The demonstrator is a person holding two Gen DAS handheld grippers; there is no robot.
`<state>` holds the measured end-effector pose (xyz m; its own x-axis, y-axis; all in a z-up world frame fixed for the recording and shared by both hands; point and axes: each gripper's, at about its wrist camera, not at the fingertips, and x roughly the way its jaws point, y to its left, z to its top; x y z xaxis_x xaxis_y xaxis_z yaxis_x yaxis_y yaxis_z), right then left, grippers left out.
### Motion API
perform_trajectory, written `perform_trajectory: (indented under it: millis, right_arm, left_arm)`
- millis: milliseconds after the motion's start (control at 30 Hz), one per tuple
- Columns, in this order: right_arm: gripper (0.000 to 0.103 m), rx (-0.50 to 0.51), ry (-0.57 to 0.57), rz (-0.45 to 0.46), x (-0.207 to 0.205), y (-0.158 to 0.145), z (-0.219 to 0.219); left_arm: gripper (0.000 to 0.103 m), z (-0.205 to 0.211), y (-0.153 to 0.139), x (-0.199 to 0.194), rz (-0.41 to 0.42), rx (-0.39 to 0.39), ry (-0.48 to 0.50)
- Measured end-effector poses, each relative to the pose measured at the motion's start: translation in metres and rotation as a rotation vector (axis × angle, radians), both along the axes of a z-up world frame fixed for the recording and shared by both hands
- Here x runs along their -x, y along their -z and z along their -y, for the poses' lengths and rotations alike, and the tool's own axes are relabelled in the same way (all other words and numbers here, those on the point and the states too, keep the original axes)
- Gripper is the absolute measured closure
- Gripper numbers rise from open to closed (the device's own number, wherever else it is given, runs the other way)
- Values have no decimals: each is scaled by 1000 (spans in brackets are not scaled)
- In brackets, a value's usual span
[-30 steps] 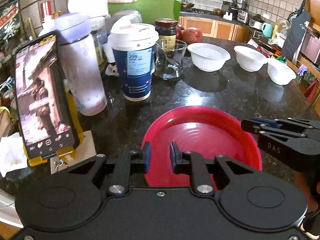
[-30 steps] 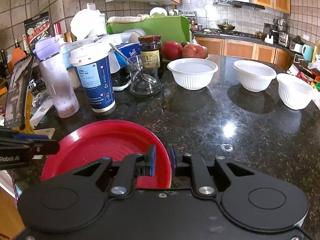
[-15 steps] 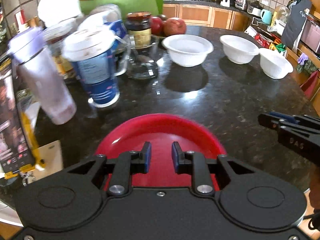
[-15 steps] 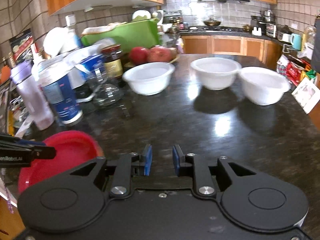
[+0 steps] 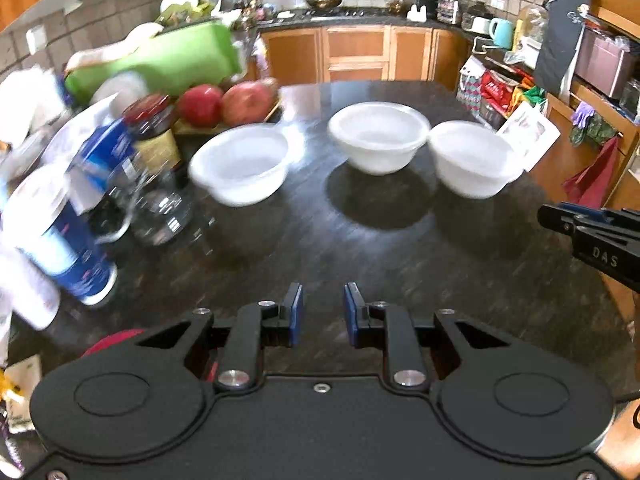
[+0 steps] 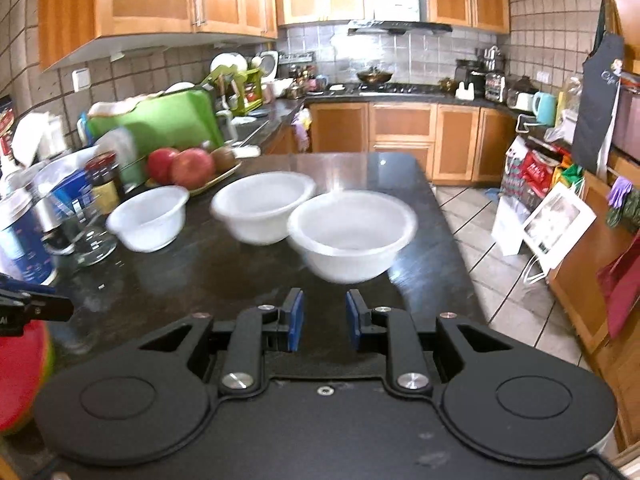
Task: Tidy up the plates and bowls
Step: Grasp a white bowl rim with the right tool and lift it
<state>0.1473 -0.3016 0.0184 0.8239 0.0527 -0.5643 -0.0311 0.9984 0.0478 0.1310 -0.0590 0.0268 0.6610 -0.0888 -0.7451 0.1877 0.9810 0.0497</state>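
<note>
Nearest the cameras, the left tool [image 5: 319, 314] and the right tool [image 6: 324, 320] each hang over the dark table [image 5: 400, 264] with their blue pads slightly parted and nothing between them. The last change in both jaws is too small to count as opening. In the left view the right tool shows at the right edge; in the right view the left tool's tip shows at the left edge. A red plate [image 6: 20, 376] lies at the near left corner of the table, partly hidden by the left tool's body, and appears already set down. Farther out, three white bowls stand separately in a row: a left bowl [image 5: 240, 170], a middle bowl [image 5: 378, 136] and a right bowl [image 6: 352, 236], the last two almost touching. Beyond and to the left stand a paper cup [image 5: 60, 240], a glass, a jar and red fruit. Judged from this layout, gathering or stacking the bowls remains to be done.
</note>
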Motion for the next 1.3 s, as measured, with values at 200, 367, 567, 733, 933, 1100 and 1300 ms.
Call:
perform_trajectory:
  millis: [200, 367, 567, 733, 933, 1100, 1300]
  right_arm:
    - [79, -5, -9, 13, -40, -7, 47]
    - [79, -28, -13, 3, -81, -5, 68]
    - [79, -28, -43, -15, -114, 5, 81]
    - [79, -36, -73, -25, -131, 11, 85]
    - [79, -51, -98, -43, -145, 19, 88]
    - [79, -44, -115, -50, -153, 27, 89]
    - [79, -58, -125, -76, -164, 36, 93]
  left_arm:
    - [70, 41, -1, -30, 14, 8, -3]
    - [70, 66, 2, -61, -6, 31, -4]
    - [70, 84, 9, -85, -41, 68, -3]
    - [70, 98, 9, -101, -47, 93, 14]
    - [70, 110, 13, -114, -57, 106, 27]
    - [70, 117, 18, -123, -78, 100, 35]
    - [70, 121, 27, -134, -120, 95, 17]
